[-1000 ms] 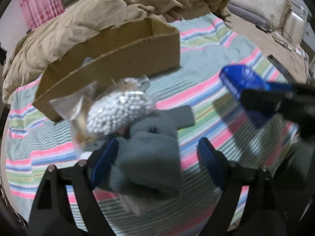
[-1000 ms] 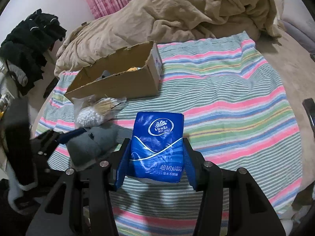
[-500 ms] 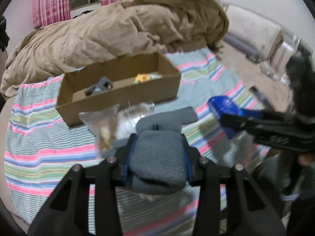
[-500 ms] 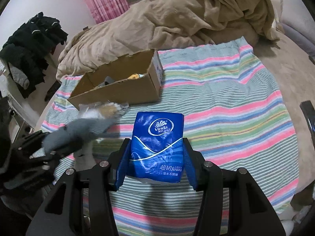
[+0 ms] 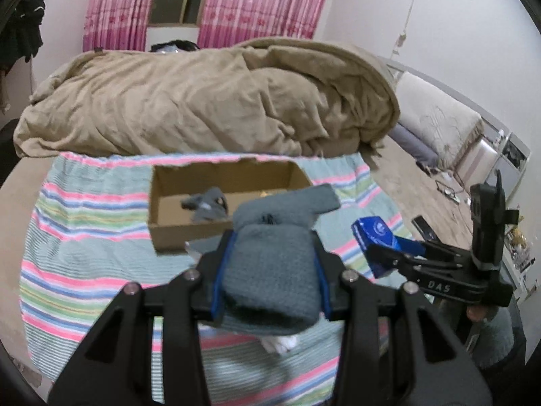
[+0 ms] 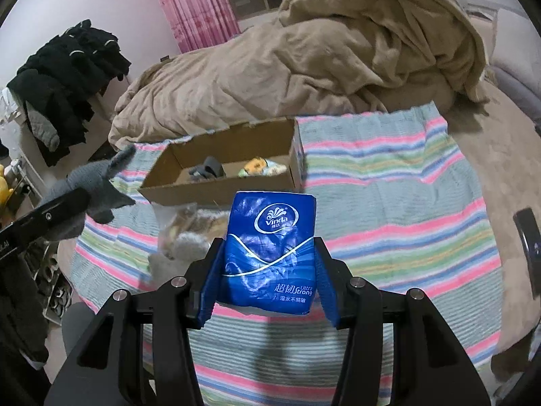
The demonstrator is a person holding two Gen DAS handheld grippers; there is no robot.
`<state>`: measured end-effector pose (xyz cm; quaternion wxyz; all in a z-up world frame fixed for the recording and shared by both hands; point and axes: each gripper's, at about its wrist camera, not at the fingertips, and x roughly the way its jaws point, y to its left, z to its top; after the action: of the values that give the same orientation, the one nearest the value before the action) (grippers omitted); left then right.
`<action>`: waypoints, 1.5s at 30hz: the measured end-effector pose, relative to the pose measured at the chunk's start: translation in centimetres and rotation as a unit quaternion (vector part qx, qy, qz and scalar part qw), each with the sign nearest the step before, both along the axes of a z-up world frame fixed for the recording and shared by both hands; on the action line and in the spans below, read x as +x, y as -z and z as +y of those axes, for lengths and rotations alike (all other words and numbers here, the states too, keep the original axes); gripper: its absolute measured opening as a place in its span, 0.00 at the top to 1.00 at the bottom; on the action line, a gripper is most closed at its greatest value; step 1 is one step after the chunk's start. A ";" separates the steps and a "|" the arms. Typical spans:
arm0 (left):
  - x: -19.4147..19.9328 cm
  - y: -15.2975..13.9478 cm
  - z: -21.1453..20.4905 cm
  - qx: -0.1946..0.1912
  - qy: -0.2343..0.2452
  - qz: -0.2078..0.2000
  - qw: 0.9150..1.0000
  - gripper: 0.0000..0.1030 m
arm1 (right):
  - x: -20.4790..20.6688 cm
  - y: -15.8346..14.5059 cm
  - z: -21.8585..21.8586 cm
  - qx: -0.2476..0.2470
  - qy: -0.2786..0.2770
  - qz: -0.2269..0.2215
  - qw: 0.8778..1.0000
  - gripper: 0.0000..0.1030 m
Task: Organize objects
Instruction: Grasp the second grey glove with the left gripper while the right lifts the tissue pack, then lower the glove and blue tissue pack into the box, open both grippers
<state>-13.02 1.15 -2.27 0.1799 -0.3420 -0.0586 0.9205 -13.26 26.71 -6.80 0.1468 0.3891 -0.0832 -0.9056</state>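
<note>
Left wrist: left gripper (image 5: 270,270) now clamps grey glove (image 5: 270,264), lifted off striped sheet (image 5: 84,237).
Right gripper (image 6: 267,270) grips tissue pack (image 6: 270,250); both ready for box (image 6: 219,182) nr sheet's far edge.

Both views: indoor light, moderate, cool and even; no single source visible. Window gap between the pink curtains (image 5: 203,3) reads dark. White wall (image 5: 439,27) at upper right of the left wrist view is the brightest area, not blown out.

Shadows soft, mostly in the folds of the tan blanket (image 5: 209,101) and under the black gripper frames along the bottom edge.

Strong fisheye: black vignette in all four corners, straight lines bowing toward the rim.

Left wrist view slightly motion-smeared; cardboard box (image 5: 223,203) edges and striped sheet (image 5: 84,237) soft. Right wrist view sharper: print on the blue tissue pack (image 6: 270,253) legible, faint sheen on its wrapper. Clear bag (image 6: 186,233) behind it is blurred.
</note>
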 end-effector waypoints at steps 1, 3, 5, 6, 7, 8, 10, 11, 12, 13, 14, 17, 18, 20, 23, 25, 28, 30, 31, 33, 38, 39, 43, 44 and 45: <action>-0.1 -0.2 -0.2 0.000 -0.003 0.003 1.000 0.59 | -0.3 -0.4 -0.2 0.001 -0.002 0.004 1.000 0.49; -0.6 -0.7 -1.0 0.001 -0.009 0.011 1.000 0.58 | -0.7 -1.1 -0.5 0.003 -0.003 0.013 1.000 0.49; -1.2 -1.0 -1.5 0.002 -0.016 0.017 1.000 0.58 | -1.3 -1.9 -0.8 0.005 -0.005 0.022 1.000 0.49; -1.7 -1.1 -1.9 0.001 -0.021 0.019 1.000 0.58 | -1.7 -2.3 -1.0 0.007 -0.005 0.027 1.000 0.49; -2.2 -1.1 -2.3 0.001 -0.025 0.021 0.999 0.58 | -2.2 -2.7 -1.1 0.008 -0.006 0.031 0.999 0.49; -2.6 -1.1 -2.6 0.001 -0.029 0.022 0.999 0.58 | -2.7 -3.0 -1.3 0.010 -0.007 0.035 0.999 0.49; -4.0 -0.7 -3.4 0.001 -0.040 0.022 0.999 0.58 | -3.7 -3.5 -1.8 0.013 -0.009 0.040 0.999 0.49; -4.6 -0.5 -3.7 0.001 -0.043 0.020 0.999 0.58 | -4.2 -3.7 -2.0 0.014 -0.011 0.043 0.999 0.49; -5.4 -0.2 -4.0 0.001 -0.046 0.019 0.999 0.58 | -4.8 -3.9 -2.4 0.015 -0.013 0.047 0.999 0.49; -6.2 0.1 -4.2 0.000 -0.048 0.018 0.999 0.58 | -5.3 -4.0 -2.6 0.014 -0.015 0.049 0.999 0.49; -7.1 0.6 -4.5 -0.003 -0.050 0.016 0.999 0.58 | -6.1 -4.1 -3.1 0.014 -0.019 0.050 0.998 0.48; -9.5 2.3 -5.0 -0.002 -0.058 0.005 0.998 0.58 | -8.0 -3.5 -4.1 0.010 -0.026 0.045 0.999 0.48; -10.2 2.9 -5.1 -0.001 -0.060 0.001 0.998 0.58 | -8.7 -3.2 -4.5 0.007 -0.028 0.041 0.999 0.48; -11.8 4.3 -5.2 -0.002 -0.061 -0.010 0.998 0.58 | -9.9 -2.5 -5.3 0.005 -0.033 0.034 0.999 0.48; -13.8 6.1 -5.3 -0.003 -0.062 -0.025 0.998 0.58 | -11.7 -1.1 -6.7 0.009 -0.039 0.021 0.999 0.48; -14.6 7.1 -5.3 -0.005 -0.060 -0.031 0.998 0.57 | -12.8 -0.1 -7.5 0.013 -0.044 0.014 0.999 0.48; -15.8 8.6 -5.4 -0.003 -0.060 -0.038 0.997 0.57 | -14.3 1.4 -8.6 0.025 -0.049 0.000 0.999 0.48; -16.4 9.4 -5.5 -0.002 -0.063 -0.041 0.997 0.57 | -15.1 2.2 -9.4 0.033 -0.054 -0.007 0.998 0.48; -16.6 9.7 -5.5 0.000 -0.063 -0.043 0.997 0.57 | -15.4 2.5 -9.7 0.036 -0.056 -0.009 0.998 0.48; -17.1 10.4 -5.6 0.004 -0.062 -0.051 0.997 0.56 | -16.0 3.1 -10.3 0.039 -0.059 -0.011 0.997 0.48; -17.2 10.7 -5.3 -0.001 -0.049 -0.049 0.998 0.45 | -16.8 4.1 -11.3 0.036 -0.062 -0.017 0.997 0.37; -17.2 10.7 -5.3 0.007 -0.044 -0.050 0.998 0.43 | -16.8 4.2 -11.4 0.037 -0.061 -0.015 0.997 0.27; -16.5 9.8 -5.1 0.006 -0.042 -0.048 0.998 0.35 | -16.4 3.8 -11.3 0.035 -0.051 -0.010 0.998 0.22; -16.1 9.4 -5.2 0.008 -0.046 -0.045 0.998 0.34 | -16.3 3.6 -11.2 0.035 -0.049 -0.008 0.998 0.22; -15.6 8.9 -5.3 0.010 -0.051 -0.041 0.998 0.30 | -15.9 3.2 -11.1 0.036 -0.047 -0.006 0.998 0.22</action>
<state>-28.59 -4.18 -11.19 0.1339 -0.3742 -0.0920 0.9130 -29.17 15.61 -10.03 0.1751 0.4032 -0.0331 -0.8976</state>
